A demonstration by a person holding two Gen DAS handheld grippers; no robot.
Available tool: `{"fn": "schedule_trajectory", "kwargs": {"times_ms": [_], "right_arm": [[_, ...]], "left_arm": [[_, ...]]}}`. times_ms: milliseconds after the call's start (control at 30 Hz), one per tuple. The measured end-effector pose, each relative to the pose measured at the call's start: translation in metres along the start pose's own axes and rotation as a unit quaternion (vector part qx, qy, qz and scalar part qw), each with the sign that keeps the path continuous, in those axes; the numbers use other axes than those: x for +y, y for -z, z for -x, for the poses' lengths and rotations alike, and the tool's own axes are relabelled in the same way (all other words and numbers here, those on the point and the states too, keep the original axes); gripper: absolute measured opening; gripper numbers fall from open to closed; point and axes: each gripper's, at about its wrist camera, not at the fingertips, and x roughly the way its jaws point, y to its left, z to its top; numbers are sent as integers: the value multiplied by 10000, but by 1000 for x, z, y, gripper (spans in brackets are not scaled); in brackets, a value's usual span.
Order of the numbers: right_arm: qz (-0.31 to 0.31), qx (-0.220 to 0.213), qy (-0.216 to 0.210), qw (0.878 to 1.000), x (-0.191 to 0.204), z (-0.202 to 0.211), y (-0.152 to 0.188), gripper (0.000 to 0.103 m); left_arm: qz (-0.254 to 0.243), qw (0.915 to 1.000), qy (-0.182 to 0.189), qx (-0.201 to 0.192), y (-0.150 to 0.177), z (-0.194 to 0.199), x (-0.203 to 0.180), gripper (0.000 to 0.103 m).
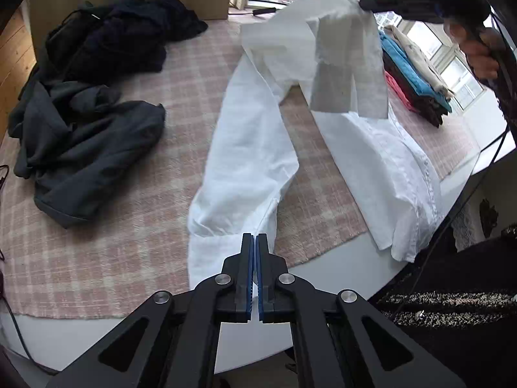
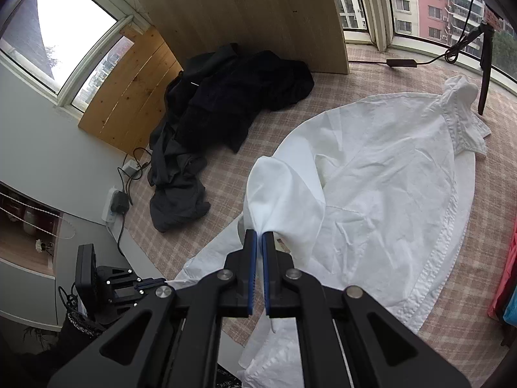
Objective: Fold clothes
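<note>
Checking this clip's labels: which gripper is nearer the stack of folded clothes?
Right. The right gripper holds the white shirt up, just beside the stack of folded clothes. The left gripper pinches the shirt at the table's near edge, far from the stack.

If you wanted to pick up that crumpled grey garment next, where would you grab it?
Probably the bunched fold at the near right end of the grey garment, coming down from above. It lies crumpled on the checked cloth, and that raised ridge gives two fingers something to pinch. Both grippers are busy on the white shirt.
</note>
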Motion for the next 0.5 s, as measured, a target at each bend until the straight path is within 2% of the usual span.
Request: {"fn": "schedule_trajectory", "kwargs": {"times_ms": [67, 133, 233, 300, 333, 367, 433, 500], "right_arm": [[20, -9, -63, 10000, 4, 2, -3, 4], [37, 28, -185, 9998, 10, 1, -7, 4], [162, 114, -239, 9995, 24, -7, -14, 4], [195, 223, -327, 9990, 32, -15, -19, 4], [229, 303, -341, 9987, 36, -22, -22, 4], [264, 384, -354, 9983, 41, -28, -24, 4], [320, 600, -441, 9967, 54, -46, -32, 4], [307, 979, -901, 9906, 75, -76, -44, 8]], "left_arm": [[328, 9984, -382, -255, -14, 17, 36, 1], [827, 9914, -979, -272, -25, 17, 81, 4], [1357, 9727, -1881, 33, -25, 9, 143, 8], [1635, 9605, -2239, 236, -20, 10, 164, 15], [1674, 9598, -2245, 166, -17, 16, 165, 22], [1669, 9620, -2159, 55, -14, 22, 163, 30], [1637, 9678, -1904, -148, -8, 35, 153, 40], [1594, 9729, -1657, -256, -8, 38, 142, 40]]}}
